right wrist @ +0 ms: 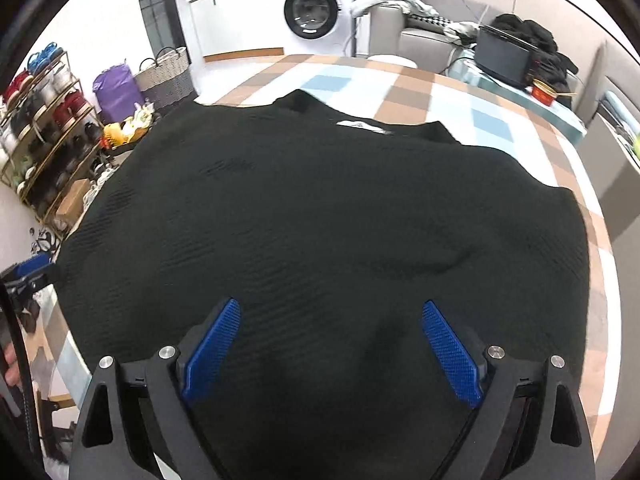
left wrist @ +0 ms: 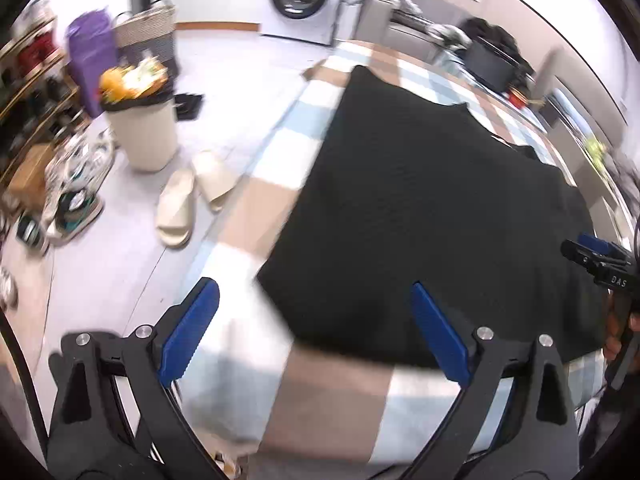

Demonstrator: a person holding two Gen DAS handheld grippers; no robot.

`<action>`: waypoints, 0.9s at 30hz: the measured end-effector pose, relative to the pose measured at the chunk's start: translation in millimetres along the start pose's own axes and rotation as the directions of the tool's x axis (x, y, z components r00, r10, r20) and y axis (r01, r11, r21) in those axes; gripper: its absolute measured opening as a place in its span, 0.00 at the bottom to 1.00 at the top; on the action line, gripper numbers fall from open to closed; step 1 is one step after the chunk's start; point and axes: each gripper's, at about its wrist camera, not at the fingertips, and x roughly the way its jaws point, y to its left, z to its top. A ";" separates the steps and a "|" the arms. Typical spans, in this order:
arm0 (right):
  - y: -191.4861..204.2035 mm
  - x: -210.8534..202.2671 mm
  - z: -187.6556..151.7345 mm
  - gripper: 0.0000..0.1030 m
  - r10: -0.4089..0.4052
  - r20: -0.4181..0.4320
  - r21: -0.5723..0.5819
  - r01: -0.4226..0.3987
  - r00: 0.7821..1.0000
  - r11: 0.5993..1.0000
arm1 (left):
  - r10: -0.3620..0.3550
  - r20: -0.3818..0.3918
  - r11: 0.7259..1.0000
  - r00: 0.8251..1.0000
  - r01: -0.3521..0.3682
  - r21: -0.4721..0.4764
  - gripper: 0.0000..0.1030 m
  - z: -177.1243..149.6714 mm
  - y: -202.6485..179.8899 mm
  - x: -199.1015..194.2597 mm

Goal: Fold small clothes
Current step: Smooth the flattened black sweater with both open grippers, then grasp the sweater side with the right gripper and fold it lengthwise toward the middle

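A black knitted top (right wrist: pixel 320 220) lies spread flat on a checked cloth (right wrist: pixel 420 88), collar and white label (right wrist: pixel 362 125) at the far side. My right gripper (right wrist: pixel 332 320) hovers open over its near hem, blue pads wide apart, nothing between them. In the left wrist view the same black top (left wrist: pixel 420 208) fills the right half. My left gripper (left wrist: pixel 316 304) is open above the garment's near left corner and the checked cloth (left wrist: pixel 332 400). The right gripper's body (left wrist: pixel 600 264) shows at the right edge, held by a hand.
A full bin (left wrist: pixel 140 128), pale slippers (left wrist: pixel 192 196) and shoes lie on the floor to the left. A shoe rack (right wrist: pixel 44 128), a purple bag (right wrist: pixel 114 94), a woven basket (right wrist: pixel 166 76), a washing machine (right wrist: pixel 316 12) and a sofa with dark items (right wrist: pixel 512 52) stand beyond the table.
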 end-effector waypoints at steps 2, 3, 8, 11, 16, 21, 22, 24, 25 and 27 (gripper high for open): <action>6.8 -3.4 -3.2 0.91 0.016 0.006 -0.003 -0.016 1.000 1.000 | -0.021 0.008 0.998 1.000 0.022 -0.051 0.93 -13.0 12.6 -9.2; 9.9 -4.3 -5.5 0.91 0.026 0.005 -0.007 -0.026 1.000 1.000 | -0.028 0.010 0.997 1.000 0.029 -0.073 0.92 -16.8 16.3 -10.6; 19.8 -3.1 -16.8 0.91 0.037 -0.007 -0.027 -0.038 0.999 0.999 | -0.027 0.024 0.997 0.999 0.029 -0.070 0.78 -28.4 10.8 -4.5; 21.8 -3.8 -23.9 0.91 0.037 -0.009 -0.023 -0.037 0.999 0.999 | -0.031 0.034 0.999 0.999 0.033 -0.039 0.74 -19.2 -7.0 6.6; 20.4 -7.0 -31.2 0.91 0.019 -0.006 -0.006 -0.019 1.000 1.000 | -0.049 0.053 0.999 0.997 0.050 -0.014 0.26 5.1 -35.2 26.8; 19.5 -16.6 -36.7 0.91 0.012 0.017 0.011 -0.012 1.000 1.000 | -0.058 0.146 0.998 0.988 0.056 0.011 0.22 13.4 -45.0 11.2; 18.4 -18.2 -38.7 0.91 0.012 0.023 0.014 -0.013 1.000 1.000 | -0.064 0.144 0.998 0.987 0.064 0.006 0.22 14.2 -42.3 9.4; 14.4 -16.3 -41.5 0.91 0.016 0.027 0.027 -0.017 1.000 0.999 | -0.064 0.128 0.998 0.990 0.065 -0.004 0.21 14.3 -36.1 8.5; 11.9 -12.7 -42.4 0.91 0.019 0.015 0.035 -0.020 1.000 0.999 | -0.060 0.132 0.998 0.989 0.061 -0.002 0.21 13.7 -36.7 7.2; 9.6 -6.0 -45.2 0.91 0.015 -0.013 0.044 -0.014 1.000 0.999 | -0.062 0.142 0.998 0.988 0.062 0.002 0.21 13.0 -38.5 1.5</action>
